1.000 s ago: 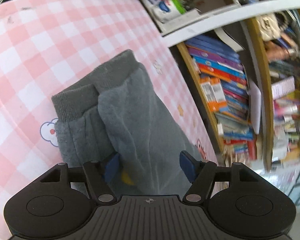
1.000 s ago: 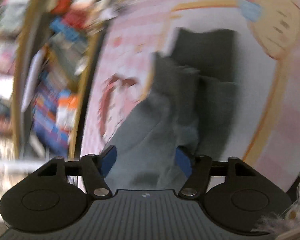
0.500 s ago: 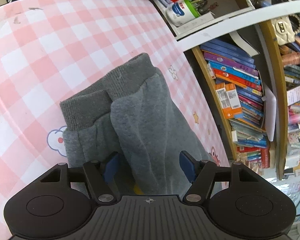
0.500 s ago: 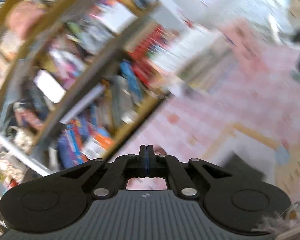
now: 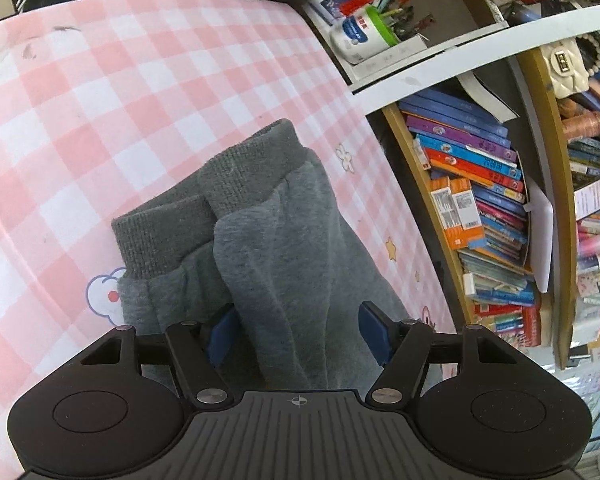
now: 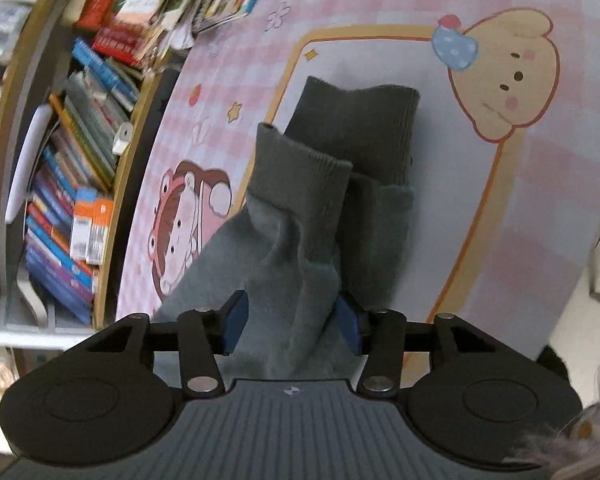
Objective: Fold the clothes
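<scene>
The left claw (image 5: 298, 330) stands released, its blue pads spread either side of a raised ridge of the grey sweatpants (image 5: 268, 264) without pinching it; the right claw (image 6: 290, 318) is likewise spread, with a hump of the same fabric bunched between its pads, and I cannot tell whether the pads touch the cloth. The likely slip from here, as I judge it, is that a claw closing on this thick fleece takes only the top layer, so the fold drags apart when lifted, or takes too much and pulls the stacked legs askew. The nearer cuff (image 6: 300, 176) already sits crooked over the farther one, so a sideways tug would worsen the misalignment. The garment lies on the pink checked desk (image 5: 120, 80), partly over the cartoon-framed panel, near the edge that faces the bookshelf (image 5: 480, 208). Its long axis runs straight away from both claws, ribbed cuffs pointing outward, with the body trailing back beneath the claws, out of sight.
</scene>
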`<control>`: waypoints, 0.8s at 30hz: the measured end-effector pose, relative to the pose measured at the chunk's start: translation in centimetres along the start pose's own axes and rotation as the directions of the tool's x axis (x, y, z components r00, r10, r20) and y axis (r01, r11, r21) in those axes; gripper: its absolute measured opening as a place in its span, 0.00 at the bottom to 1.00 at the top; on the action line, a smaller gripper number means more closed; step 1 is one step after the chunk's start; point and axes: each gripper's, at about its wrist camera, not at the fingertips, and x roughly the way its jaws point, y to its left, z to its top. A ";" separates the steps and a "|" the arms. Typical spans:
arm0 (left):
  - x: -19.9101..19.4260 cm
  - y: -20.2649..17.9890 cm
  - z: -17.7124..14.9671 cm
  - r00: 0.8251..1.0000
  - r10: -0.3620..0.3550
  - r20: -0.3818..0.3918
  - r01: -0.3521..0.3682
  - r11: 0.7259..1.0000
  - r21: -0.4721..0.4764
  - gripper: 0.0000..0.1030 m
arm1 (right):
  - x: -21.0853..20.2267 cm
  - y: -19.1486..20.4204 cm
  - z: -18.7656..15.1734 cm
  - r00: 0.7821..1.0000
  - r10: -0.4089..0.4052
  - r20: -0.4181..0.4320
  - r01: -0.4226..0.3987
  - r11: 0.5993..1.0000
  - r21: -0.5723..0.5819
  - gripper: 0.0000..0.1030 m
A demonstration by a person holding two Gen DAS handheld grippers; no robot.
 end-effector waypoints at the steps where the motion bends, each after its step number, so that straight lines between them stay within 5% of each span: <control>1: 0.0 0.1 0.0 1.000 0.001 0.003 -0.001 1.000 -0.005 0.64 | 0.4 -0.3 0.2 1.000 -0.015 -0.002 0.015 0.999 0.034 0.47; 4: -0.2 0.5 0.0 1.000 0.007 0.016 -0.006 1.000 -0.020 0.64 | 0.9 -0.7 0.4 1.000 -0.027 0.010 0.026 0.996 0.080 0.41; 6: -0.2 0.8 0.1 1.000 0.010 0.021 -0.010 0.999 -0.031 0.64 | 1.2 -0.1 0.7 0.998 -0.058 0.023 0.057 0.998 0.032 0.16; 9: 0.1 1.0 0.2 1.000 0.014 0.026 -0.013 0.999 -0.037 0.64 | 0.9 1.9 1.1 0.998 -0.046 0.031 0.049 0.994 -0.098 0.08; 12: 0.3 0.9 0.4 0.999 0.014 0.037 -0.013 1.000 -0.029 0.64 | -1.6 5.0 1.2 0.986 0.160 0.052 -0.145 0.964 -0.221 0.07; 16: 0.6 0.7 0.6 0.998 0.027 0.056 -0.025 0.999 -0.024 0.62 | -6.2 7.5 2.0 0.904 0.409 0.127 -0.353 0.878 -0.322 0.07; 20: 0.7 1.3 0.5 0.997 0.030 0.069 -0.026 0.998 -0.052 0.50 | -4.8 3.9 4.1 0.965 0.178 0.195 -0.133 0.965 -0.226 0.07; 22: 0.9 1.6 0.4 0.998 0.031 0.060 -0.027 0.998 -0.065 0.22 | -2.4 1.1 4.5 0.988 0.003 0.157 0.024 0.986 -0.166 0.07; 24: 0.9 1.7 0.5 0.998 0.026 0.052 -0.023 0.997 -0.067 0.06 | -0.9 -0.2 4.2 0.989 -0.078 0.127 0.099 0.981 -0.166 0.07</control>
